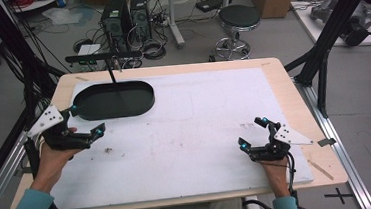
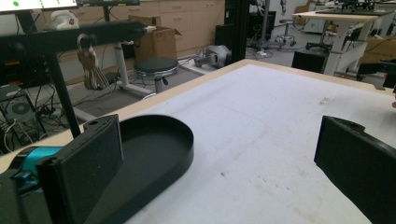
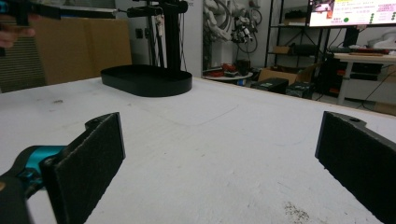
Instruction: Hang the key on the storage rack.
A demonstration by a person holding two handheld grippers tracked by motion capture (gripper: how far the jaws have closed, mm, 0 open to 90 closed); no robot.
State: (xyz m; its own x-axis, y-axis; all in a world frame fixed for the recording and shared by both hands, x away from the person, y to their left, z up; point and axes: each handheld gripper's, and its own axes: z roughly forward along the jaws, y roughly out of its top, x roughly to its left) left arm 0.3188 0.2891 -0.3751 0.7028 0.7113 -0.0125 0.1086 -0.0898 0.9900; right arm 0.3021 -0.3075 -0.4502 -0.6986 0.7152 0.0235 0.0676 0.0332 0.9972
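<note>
Hovering with jaws spread and empty, the left gripper sat just beside the black oval tray at the table's far left, apparently between steps; the right gripper, likewise spread, rested near the front edge, awaiting something to grasp.

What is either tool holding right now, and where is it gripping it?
Nothing is held. The left tool stands open beside the black tray with nothing between its jaws, and the right tool is open over the bare white table top.
</note>
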